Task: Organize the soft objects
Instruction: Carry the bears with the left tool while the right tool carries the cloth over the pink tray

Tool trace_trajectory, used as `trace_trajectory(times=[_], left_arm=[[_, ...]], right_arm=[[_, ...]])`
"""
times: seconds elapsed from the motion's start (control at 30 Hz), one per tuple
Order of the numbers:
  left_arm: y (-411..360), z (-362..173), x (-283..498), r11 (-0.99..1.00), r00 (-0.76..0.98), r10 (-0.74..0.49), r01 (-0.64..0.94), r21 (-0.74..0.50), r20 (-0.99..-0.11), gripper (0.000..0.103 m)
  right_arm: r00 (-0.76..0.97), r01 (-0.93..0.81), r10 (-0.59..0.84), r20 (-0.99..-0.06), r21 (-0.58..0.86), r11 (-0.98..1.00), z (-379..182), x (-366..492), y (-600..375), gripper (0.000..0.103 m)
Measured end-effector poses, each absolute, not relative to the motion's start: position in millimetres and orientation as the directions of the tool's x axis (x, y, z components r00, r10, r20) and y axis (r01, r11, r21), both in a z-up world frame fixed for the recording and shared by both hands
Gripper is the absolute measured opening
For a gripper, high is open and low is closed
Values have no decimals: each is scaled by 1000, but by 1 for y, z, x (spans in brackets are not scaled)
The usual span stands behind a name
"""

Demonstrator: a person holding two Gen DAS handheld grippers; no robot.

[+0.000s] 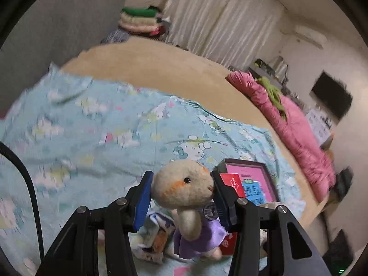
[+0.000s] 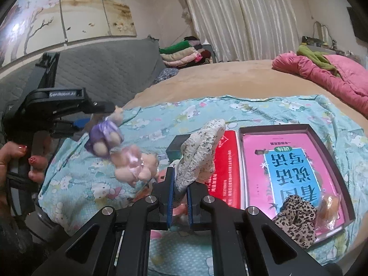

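My left gripper (image 1: 181, 188) is shut on the head of a beige plush bunny (image 1: 184, 186) in a purple dress, held above the bed. In the right wrist view the same bunny (image 2: 103, 135) hangs feet-first from the left gripper (image 2: 96, 117). A second plush in a pink dress (image 2: 135, 163) sits just below it; I cannot tell if they touch. My right gripper (image 2: 180, 191) is shut on a white floral cloth (image 2: 200, 151) that stands up from its fingers. An open box (image 2: 345, 184) holds a pink and blue book, a leopard-print cloth (image 2: 296, 220) and a small orange item (image 2: 329, 209).
A cartoon-cat blue sheet (image 1: 92, 126) covers the near bed. A red box (image 2: 225, 168) and a small dark box (image 2: 179, 147) lie left of the open box. A pink quilt (image 2: 322, 73) lies far right, folded clothes (image 2: 184, 53) at the back. A hand (image 2: 23, 158) holds the left gripper's handle.
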State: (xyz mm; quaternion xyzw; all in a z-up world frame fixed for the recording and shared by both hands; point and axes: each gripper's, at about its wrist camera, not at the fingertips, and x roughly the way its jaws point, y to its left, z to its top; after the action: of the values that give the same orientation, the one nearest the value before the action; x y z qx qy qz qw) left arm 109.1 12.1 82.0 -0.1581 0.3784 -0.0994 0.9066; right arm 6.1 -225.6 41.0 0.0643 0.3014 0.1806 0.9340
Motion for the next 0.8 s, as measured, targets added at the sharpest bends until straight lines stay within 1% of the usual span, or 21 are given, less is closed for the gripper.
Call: trace_trajectory(times=[0.1, 0.2, 0.43, 0.6, 0.8], left_arm=[[-6, 80, 119, 919, 670, -339, 85, -386, -661, 49], [-24, 82, 124, 927, 660, -339, 113, -358, -671, 49], [-59, 65, 131, 928, 611, -356, 144, -342, -707, 49], [-78, 64, 132, 925, 595, -374, 178, -337, -712, 49], [-109, 70, 141, 916, 577, -400, 229, -329, -712, 49]], right_arm=[[762, -284, 369, -532, 237, 929, 43, 6, -232, 9], [773, -268, 358, -525, 240, 933, 44, 5, -241, 9], [792, -221, 331, -513, 266, 938, 44, 6, -263, 9], [808, -202, 319, -495, 275, 940, 49, 7, -272, 9], [818, -172, 293, -494, 275, 946, 50, 5, -282, 9]])
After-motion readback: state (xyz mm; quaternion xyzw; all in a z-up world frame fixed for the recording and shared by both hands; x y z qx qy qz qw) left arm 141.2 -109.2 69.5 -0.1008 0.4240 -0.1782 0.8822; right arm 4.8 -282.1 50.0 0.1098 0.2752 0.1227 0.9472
